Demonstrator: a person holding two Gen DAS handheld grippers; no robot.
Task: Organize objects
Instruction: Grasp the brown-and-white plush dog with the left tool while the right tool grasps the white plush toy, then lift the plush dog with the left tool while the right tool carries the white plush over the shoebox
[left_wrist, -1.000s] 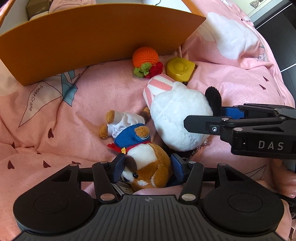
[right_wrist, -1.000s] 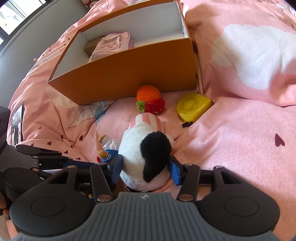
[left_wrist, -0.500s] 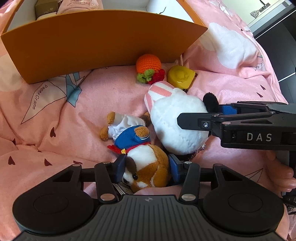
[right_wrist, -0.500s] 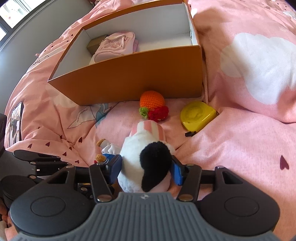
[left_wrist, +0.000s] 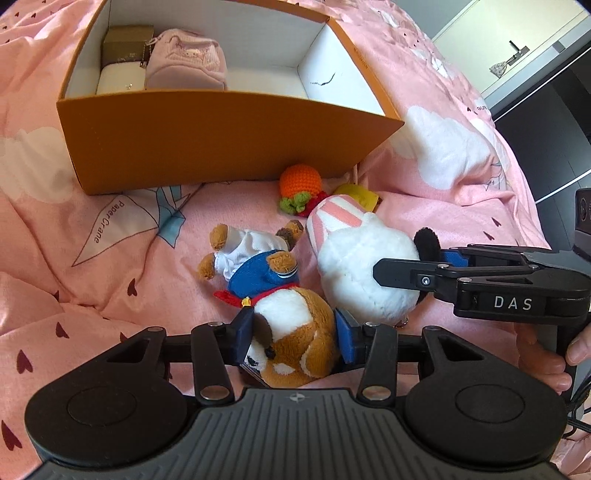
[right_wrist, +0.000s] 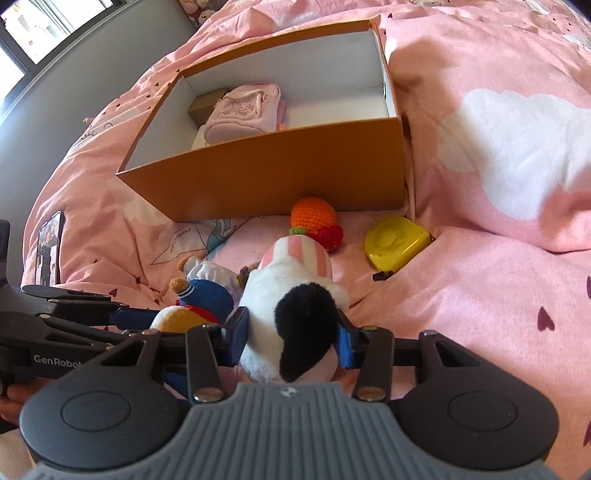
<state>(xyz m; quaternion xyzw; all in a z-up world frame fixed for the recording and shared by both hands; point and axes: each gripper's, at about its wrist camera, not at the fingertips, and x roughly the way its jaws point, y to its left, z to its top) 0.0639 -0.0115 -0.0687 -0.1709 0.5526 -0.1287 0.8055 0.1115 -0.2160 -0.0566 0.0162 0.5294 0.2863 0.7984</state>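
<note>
Plush toys lie on a pink bedspread (left_wrist: 110, 295) in front of an orange cardboard box (left_wrist: 221, 147), each caught between a hand-held gripper's blue pads. The left gripper (left_wrist: 293, 334), its jaws closing, squeezes the head of a brown-and-white stuffed dog (left_wrist: 291, 332) in a blue sailor collar. The right gripper (right_wrist: 291, 338), also closing, presses on a white stuffed animal (right_wrist: 291, 291) with a black ear and a pink-striped end.

Only the left wrist view shows fingers (left_wrist: 576, 350) wrapped around the right gripper's handle at 3 o'clock, plus dark furniture (left_wrist: 535, 122) at 2 o'clock. Only the right wrist view shows a window (right_wrist: 44, 26) at 11 o'clock, a phone (right_wrist: 50, 247) lying on the bedspread at 9 o'clock, and the whole of a rounded yellow plastic case (right_wrist: 397, 242), which the white toy mostly hides from the other camera.

The open box, white inside, sits at 12 o'clock in both views. It holds a soft pink pouch (left_wrist: 184, 62), a small gold-brown carton (left_wrist: 127, 46) and a white item (left_wrist: 120, 79) beside it, all crowded toward its left end; the right half is bare.

A round orange crocheted fruit (right_wrist: 314, 214) with green and red knitted trim rests against the box's front wall, just beyond the white toy. The bedspread is rumpled, printed with white clouds, dark hearts and a paper-crane design.
</note>
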